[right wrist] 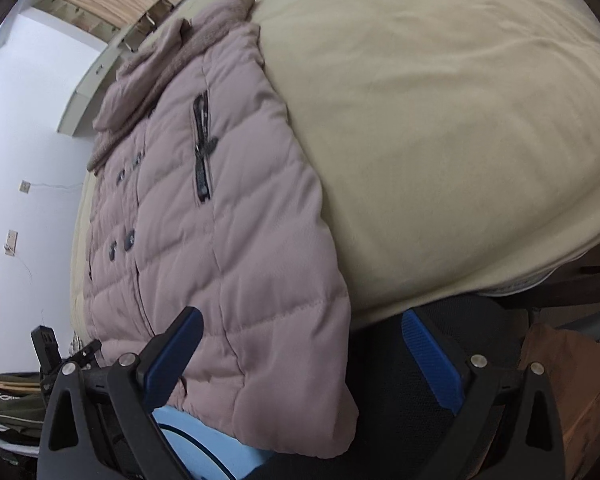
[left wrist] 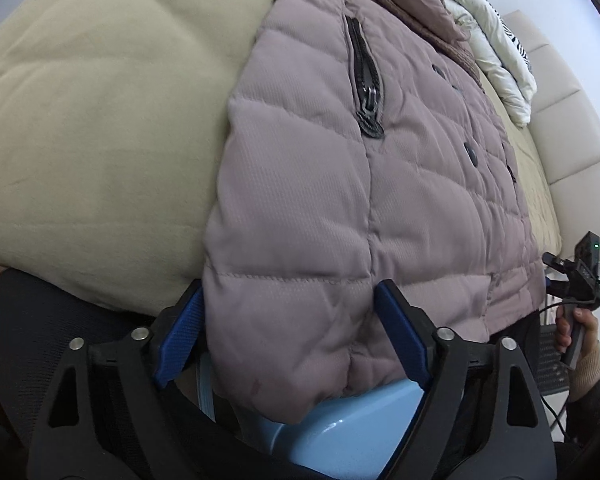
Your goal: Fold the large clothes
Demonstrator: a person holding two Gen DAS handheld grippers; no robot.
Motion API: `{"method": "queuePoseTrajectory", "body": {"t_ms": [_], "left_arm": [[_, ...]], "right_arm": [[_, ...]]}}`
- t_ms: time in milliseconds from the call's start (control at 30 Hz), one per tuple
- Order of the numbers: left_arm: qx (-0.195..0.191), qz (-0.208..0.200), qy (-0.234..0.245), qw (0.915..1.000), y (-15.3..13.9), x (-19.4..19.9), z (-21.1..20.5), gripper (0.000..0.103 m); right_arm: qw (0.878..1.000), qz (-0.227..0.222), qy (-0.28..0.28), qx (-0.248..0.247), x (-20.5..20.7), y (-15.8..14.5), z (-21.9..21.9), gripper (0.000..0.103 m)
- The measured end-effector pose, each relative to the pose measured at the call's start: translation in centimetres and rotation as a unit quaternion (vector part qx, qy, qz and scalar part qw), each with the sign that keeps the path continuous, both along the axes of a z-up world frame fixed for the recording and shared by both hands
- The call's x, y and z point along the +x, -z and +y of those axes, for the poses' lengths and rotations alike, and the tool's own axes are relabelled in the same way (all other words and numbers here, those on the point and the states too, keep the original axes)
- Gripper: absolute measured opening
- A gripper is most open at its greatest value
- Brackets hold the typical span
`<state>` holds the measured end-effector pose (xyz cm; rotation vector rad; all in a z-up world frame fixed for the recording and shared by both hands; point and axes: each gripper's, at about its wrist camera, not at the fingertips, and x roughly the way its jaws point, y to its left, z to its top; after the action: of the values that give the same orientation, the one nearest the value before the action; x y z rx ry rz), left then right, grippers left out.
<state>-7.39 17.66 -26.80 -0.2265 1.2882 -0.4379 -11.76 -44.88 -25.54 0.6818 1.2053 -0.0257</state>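
The quilted jacket (left wrist: 340, 184) is laid flat on the beige bedspread (left wrist: 92, 128), its hem overhanging the near bed edge. Both grippers are positioned at the 2 hem corners. The left gripper (left wrist: 288, 340) is spread wide with the hem corner between its blue pads, which do not press on it. The right gripper (right wrist: 304, 360) is likewise wide open and grips nothing. The grasp step appears pending: both jaws must close on the hem before folding it toward the collar.

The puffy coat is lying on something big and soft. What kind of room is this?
Most likely a bedroom. The pink quilted coat lies on a bed covered in a beige blanket, a padded cream headboard stands along one side, and a white duvet is bunched near it.
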Motion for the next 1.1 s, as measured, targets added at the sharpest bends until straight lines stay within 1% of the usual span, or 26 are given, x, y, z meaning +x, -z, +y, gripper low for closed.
{"method": "queuePoseTrajectory", "body": {"t_ms": [33, 100, 200, 233, 300, 400, 433, 467, 500, 533, 567, 600, 633, 700, 733, 767, 833, 867, 900, 967, 1033, 1100], "left_arm": [[0.0, 0.003, 0.004, 1.0, 0.2, 0.0, -0.2, 0.078], [-0.002, 0.012, 0.009, 0.9999, 0.8, -0.1, -0.4, 0.075], [0.0, 0.01, 0.01, 0.9999, 1.2, -0.2, -1.3, 0.074], [-0.001, 0.011, 0.01, 0.9999, 1.2, -0.2, -1.3, 0.074], [-0.004, 0.016, 0.009, 0.9998, 1.3, -0.1, -1.3, 0.074], [-0.011, 0.021, 0.007, 0.9997, 1.4, 0.0, -1.1, 0.074], [-0.013, 0.023, 0.007, 0.9996, 1.4, 0.0, -1.1, 0.071], [-0.016, 0.025, 0.008, 0.9995, 1.4, 0.0, -1.2, 0.068], [-0.018, 0.028, 0.01, 0.9994, 1.3, 0.0, -1.3, 0.058], [-0.02, 0.03, 0.012, 0.9993, 1.3, -0.1, -1.4, 0.048], [-0.02, 0.029, 0.014, 0.9993, 1.2, -0.1, -1.4, 0.044], [-0.018, 0.029, 0.019, 0.9992, 1.0, -0.2, -1.7, 0.035], [-0.015, 0.026, 0.025, 0.9992, 0.7, -0.2, -1.9, 0.026], [-0.011, 0.02, 0.036, 0.9991, 0.1, -0.4, -2.3, 0.015], [-0.01, 0.018, 0.038, 0.9991, -0.2, -0.5, -2.6, 0.012], [-0.012, 0.015, 0.039, 0.999, -0.5, -0.6, -2.6, 0.01], [-0.038, 0.02, 0.033, 0.9985, -1.7, -0.7, -2.0, 0.009], [-0.049, 0.022, 0.029, 0.9981, -2.2, -0.7, -1.7, 0.009], [-0.068, 0.023, 0.024, 0.9971, -3.2, -0.7, -1.2, 0.008], [-0.091, 0.018, 0.019, 0.9955, -4.8, -0.6, -0.7, 0.007], [-0.13, 0.007, 0.004, 0.9915, -7.1, -0.1, 0.2, 0.006], [-0.171, -0.009, -0.019, 0.9851, -9.4, 0.8, 1.3, 0.006]], "right_arm": [[1.0, 0.006, -0.007, 0.002, 0.0, 0.2, 0.1, 0.099], [1.0, 0.015, -0.022, 0.01, 0.0, 0.6, 0.4, 0.098], [0.999, 0.022, -0.042, 0.011, 0.1, 0.8, 0.8, 0.092], [0.998, 0.025, -0.045, 0.021, 0.2, 0.9, 0.9, 0.086], [0.997, 0.038, -0.05, 0.046, 0.4, 1.8, 1.0, 0.079], [0.997, 0.041, -0.058, 0.036, 0.8, 2.0, 1.4, 0.079], [0.997, 0.042, -0.056, 0.039, 0.8, 2.0, 1.2, 0.078], [0.997, 0.041, -0.054, 0.043, 0.7, 2.0, 1.0, 0.077], [0.997, 0.039, -0.054, 0.047, 0.6, 2.0, 1.0, 0.068], [0.996, 0.037, -0.056, 0.055, 0.6, 1.9, 1.0, 0.051], [0.995, 0.035, -0.058, 0.069, 0.6, 2.0, 1.2, 0.044], [0.995, 0.036, -0.056, 0.075, 0.4, 2.1, 1.3, 0.038], [0.995, 0.037, -0.056, 0.07, 0.3, 2.1, 1.5, 0.029], [0.995, 0.03, -0.051, 0.081, 0.0, 1.9, 1.6, 0.019], [0.995, 0.023, -0.045, 0.087, -0.2, 1.7, 1.6, 0.015], [0.995, 0.018, -0.042, 0.092, -0.3, 1.5, 1.6, 0.013], [0.994, 0.0, -0.038, 0.1, -0.7, 0.5, 1.8, 0.011], [0.994, -0.011, -0.038, 0.104, -0.9, -0.2, 1.9, 0.01], [0.993, -0.023, -0.036, 0.107, -1.0, -1.1, 1.9, 0.01], [0.991, -0.053, -0.024, 0.124, -1.0, -2.8, 1.6, 0.01], [0.986, -0.09, -0.015, 0.139, -0.8, -4.8, 1.2, 0.01], [0.981, -0.125, -0.01, 0.149, -0.1, -6.9, 1.1, 0.01]]}}
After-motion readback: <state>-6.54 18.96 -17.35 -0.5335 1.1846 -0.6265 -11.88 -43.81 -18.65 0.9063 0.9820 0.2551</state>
